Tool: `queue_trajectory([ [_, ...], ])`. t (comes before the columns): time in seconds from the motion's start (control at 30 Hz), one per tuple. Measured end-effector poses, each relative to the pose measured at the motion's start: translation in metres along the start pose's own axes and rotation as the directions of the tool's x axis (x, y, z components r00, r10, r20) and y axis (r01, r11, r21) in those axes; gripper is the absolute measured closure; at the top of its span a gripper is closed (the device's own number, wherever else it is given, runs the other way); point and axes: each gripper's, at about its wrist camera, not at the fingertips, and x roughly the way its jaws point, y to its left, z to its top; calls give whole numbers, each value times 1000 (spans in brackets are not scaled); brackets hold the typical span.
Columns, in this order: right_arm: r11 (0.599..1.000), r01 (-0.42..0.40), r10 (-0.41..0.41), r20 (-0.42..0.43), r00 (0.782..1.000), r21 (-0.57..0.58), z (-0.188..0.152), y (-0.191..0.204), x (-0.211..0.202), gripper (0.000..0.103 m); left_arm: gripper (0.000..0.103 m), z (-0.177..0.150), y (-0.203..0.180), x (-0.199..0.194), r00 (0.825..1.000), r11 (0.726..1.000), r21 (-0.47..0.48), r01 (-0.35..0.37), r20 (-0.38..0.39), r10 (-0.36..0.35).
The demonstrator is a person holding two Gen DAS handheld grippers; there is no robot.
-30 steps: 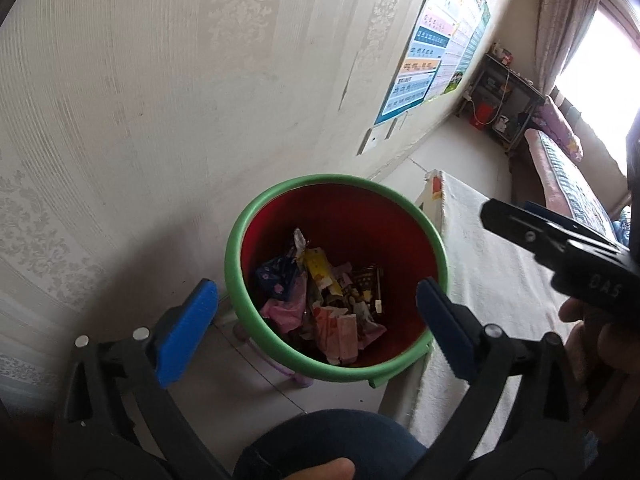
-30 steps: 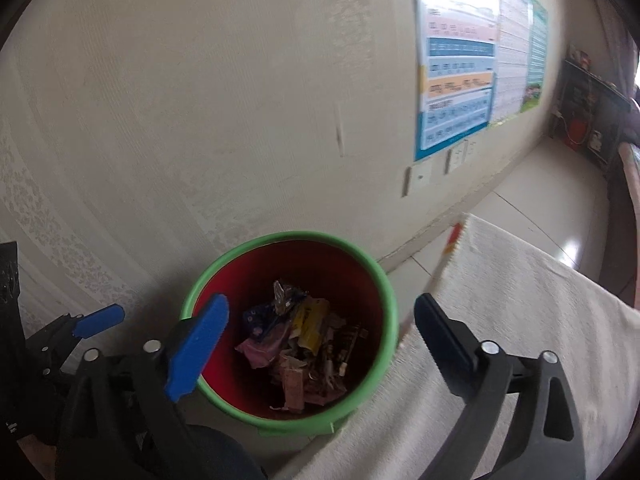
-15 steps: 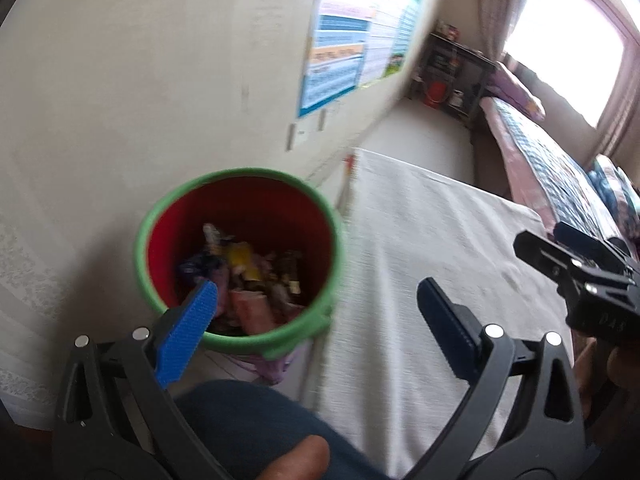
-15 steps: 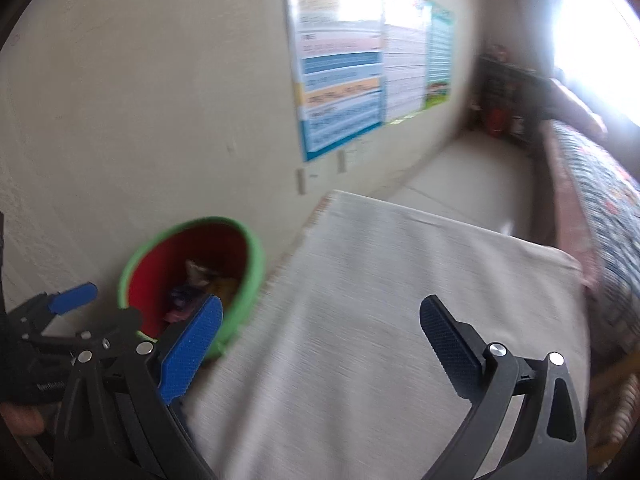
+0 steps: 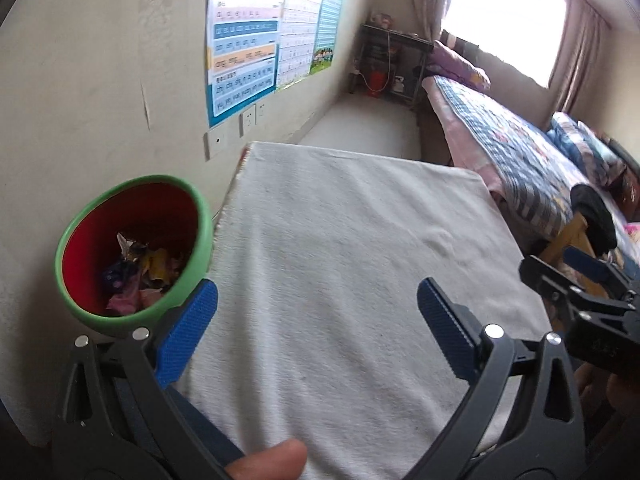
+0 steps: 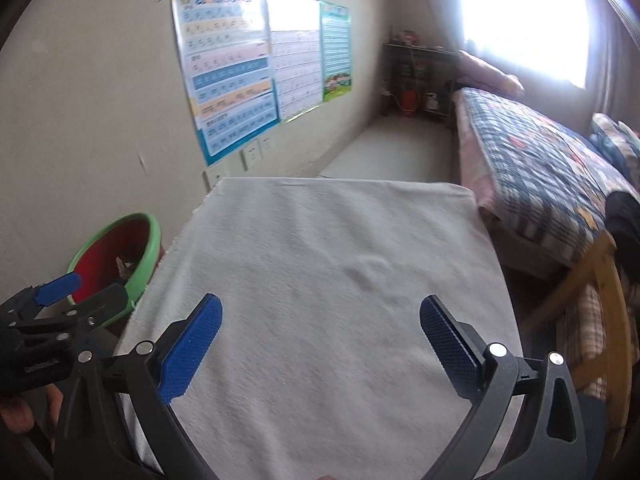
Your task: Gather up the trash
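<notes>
A green-rimmed red bin stands on the floor by the wall, left of the table, with several crumpled wrappers in its bottom. It shows smaller in the right wrist view, bin. My left gripper is open over the near left part of the white cloth-covered table, nothing between its blue pads. My right gripper is open too, empty, above the table. Each gripper shows at the edge of the other's view. No loose trash is visible on the cloth.
A bed with a patterned quilt runs along the right. A wooden chair stands at the table's right edge. Posters hang on the wall, a dark shelf stands under the bright window. A fingertip shows at the bottom.
Both grippers have swung right, away from above the bin and over the table. The bin moved from the centre to the left of both views. Both stayed open and empty.
</notes>
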Motion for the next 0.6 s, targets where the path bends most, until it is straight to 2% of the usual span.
queue_trajectory([
  [0.3,994,109,-110,26,994,17,-43,-26,-14,7,5,-34,-38,1,998,991,133,31,48,-37],
  [0.37,993,114,-114,23,993,16,-45,-28,-12,7,5,-34,-40,2,997,990,134,48,55,-56],
  [0.6,991,126,-127,43,991,38,-48,-32,-12,7,5,-35,-40,10,998,990,131,50,30,-54],
])
